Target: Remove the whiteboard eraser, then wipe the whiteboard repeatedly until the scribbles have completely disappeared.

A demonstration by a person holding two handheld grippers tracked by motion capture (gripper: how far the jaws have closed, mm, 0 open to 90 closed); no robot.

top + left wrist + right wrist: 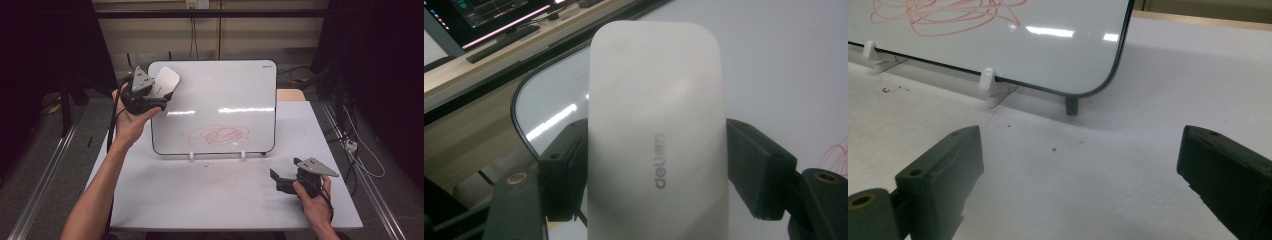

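Note:
A whiteboard (pixel 220 90) stands tilted on the white table (pixel 200 195), with a red scribble (pixel 216 135) low on its face. My left gripper (pixel 156 98) is raised at the board's upper left corner, shut on a white eraser (pixel 165 82). In the left gripper view the eraser (pixel 659 130) is clamped between both jaws, and the board's corner (pixel 544 100) lies behind it. My right gripper (pixel 275 181) rests low on the table at the front right, open and holding nothing. The right gripper view looks past its parted jaws at the board's lower right corner (pixel 1098 65) and part of the scribble (pixel 943 15).
Two white clips (pixel 191 156) hold the board's bottom edge. A wooden surface (pixel 291 94) shows behind the board at the right. Metal rails (pixel 45 180) run along both sides of the table. A monitor (pixel 484 15) stands beyond the board in the left gripper view.

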